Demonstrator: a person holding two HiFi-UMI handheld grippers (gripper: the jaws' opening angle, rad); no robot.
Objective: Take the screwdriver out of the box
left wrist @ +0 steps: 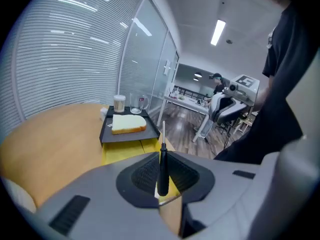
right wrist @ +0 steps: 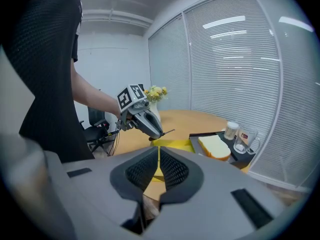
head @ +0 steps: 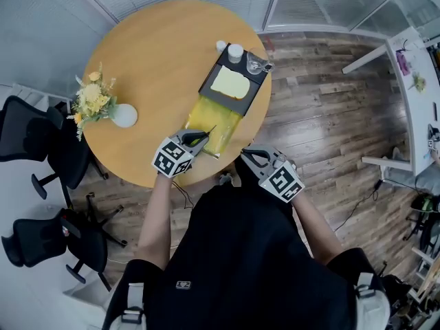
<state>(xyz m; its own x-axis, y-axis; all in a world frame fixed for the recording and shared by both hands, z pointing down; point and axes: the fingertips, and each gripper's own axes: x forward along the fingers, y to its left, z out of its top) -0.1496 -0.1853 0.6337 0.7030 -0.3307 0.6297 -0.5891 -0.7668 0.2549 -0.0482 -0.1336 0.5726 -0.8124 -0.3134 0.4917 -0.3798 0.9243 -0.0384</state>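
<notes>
Screwdriver [left wrist: 163, 151] in left tongs [left wrist: 162, 178], right tongs [right wrist: 157, 170] closed, box [head: 214, 124] partly under tray [left wrist: 127, 136]

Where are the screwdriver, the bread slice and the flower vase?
screwdriver [left wrist: 163, 170]: left gripper view, on its black handle.
bread slice [head: 230, 83]: head view, middle of its top face.
flower vase [head: 124, 115]: head view, on its white body.

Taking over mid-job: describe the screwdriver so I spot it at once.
Find the round wooden table, then the yellow box at its near edge. By the box's near end, the left gripper is shut on the screwdriver: a slim black handle with a thin bare-metal shaft, unlike the broad tray beyond.
</notes>
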